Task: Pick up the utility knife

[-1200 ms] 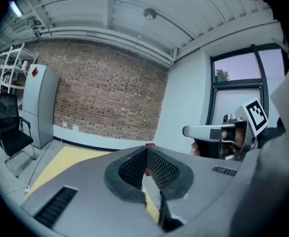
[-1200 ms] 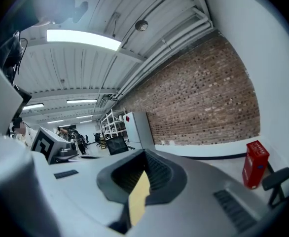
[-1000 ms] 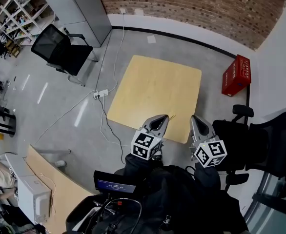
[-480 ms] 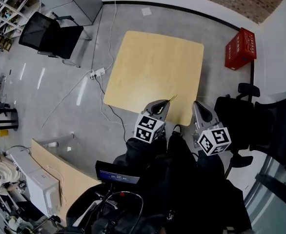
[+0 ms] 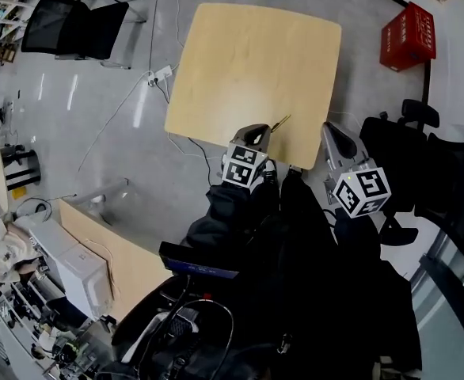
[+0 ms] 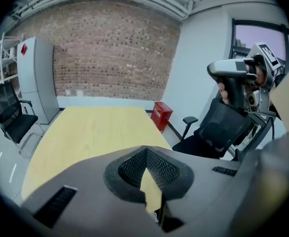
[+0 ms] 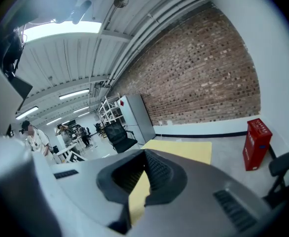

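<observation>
A small yellow utility knife [image 5: 281,123] lies slanted at the near edge of the light wooden table [image 5: 256,62] in the head view. My left gripper [image 5: 255,135] is shut, its tip just left of the knife at the table edge. To the right, my right gripper [image 5: 336,138] is also shut and hangs over the floor beside the table's near right corner. The left gripper view shows the table top [image 6: 85,132] past the closed jaws, and the right gripper [image 6: 232,68] held up in a hand. The knife shows in neither gripper view.
A red crate [image 5: 410,34] stands on the floor beyond the table's right corner. Black office chairs are at the far left [image 5: 66,26] and close on the right [image 5: 422,157]. A power strip with cables [image 5: 159,75] lies left of the table. Another desk [image 5: 105,252] is at lower left.
The head view has tilted down, so the table sits higher in the picture. Both grippers have come closer to the table's near edge, the left one up beside the knife.
</observation>
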The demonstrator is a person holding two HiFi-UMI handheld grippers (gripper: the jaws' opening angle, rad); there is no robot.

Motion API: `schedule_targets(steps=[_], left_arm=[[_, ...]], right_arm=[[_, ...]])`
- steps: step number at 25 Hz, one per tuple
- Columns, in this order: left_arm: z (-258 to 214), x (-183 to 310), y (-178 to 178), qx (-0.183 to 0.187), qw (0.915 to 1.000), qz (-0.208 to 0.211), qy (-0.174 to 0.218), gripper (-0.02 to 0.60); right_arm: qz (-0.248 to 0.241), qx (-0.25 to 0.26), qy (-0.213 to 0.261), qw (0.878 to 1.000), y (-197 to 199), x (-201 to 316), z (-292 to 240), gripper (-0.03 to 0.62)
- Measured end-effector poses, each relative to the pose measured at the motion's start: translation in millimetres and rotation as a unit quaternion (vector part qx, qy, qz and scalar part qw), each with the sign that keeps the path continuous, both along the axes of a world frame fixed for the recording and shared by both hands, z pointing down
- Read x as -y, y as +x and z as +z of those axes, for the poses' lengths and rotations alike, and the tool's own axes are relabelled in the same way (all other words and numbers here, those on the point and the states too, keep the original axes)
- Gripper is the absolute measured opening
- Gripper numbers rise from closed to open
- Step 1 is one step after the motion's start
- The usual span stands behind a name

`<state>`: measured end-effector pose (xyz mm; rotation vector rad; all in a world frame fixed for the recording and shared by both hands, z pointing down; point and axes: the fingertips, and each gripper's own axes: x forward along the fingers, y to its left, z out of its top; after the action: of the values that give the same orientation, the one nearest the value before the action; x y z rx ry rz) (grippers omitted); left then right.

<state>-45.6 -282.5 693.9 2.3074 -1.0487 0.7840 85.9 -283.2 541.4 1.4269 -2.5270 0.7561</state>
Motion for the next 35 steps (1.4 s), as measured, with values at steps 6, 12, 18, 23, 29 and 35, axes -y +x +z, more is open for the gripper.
schedule_targets(steps=[6, 12, 18, 23, 29, 35], left_arm=[[64, 6, 5, 0.036, 0.9979, 0.022, -0.049, 0.0], [109, 10, 9, 0.075, 0.9916, 0.064, -0.084, 0.007], [139, 4, 15, 0.12, 0.981, 0.114, -0.102, 0.051], [155, 7, 22, 0.136, 0.9752, 0.135, -0.111, 0.064], [171, 2, 26, 0.158, 0.9663, 0.162, -0.122, 0.064], [175, 4, 25, 0.159, 0.967, 0.153, -0.127, 0.064]], right_arm=[[-0.004, -0.006, -0.032, 0.999, 7, 9, 28, 0.005], [0.002, -0.011, -0.052, 0.999, 15, 16, 42, 0.005], [0.012, -0.016, -0.067, 0.998, 26, 14, 56, 0.005], [0.016, -0.017, -0.077, 0.997, 33, 13, 62, 0.005], [0.024, -0.015, -0.084, 0.996, 40, 9, 69, 0.005], [0.03, -0.015, -0.086, 0.996, 46, 8, 69, 0.005]])
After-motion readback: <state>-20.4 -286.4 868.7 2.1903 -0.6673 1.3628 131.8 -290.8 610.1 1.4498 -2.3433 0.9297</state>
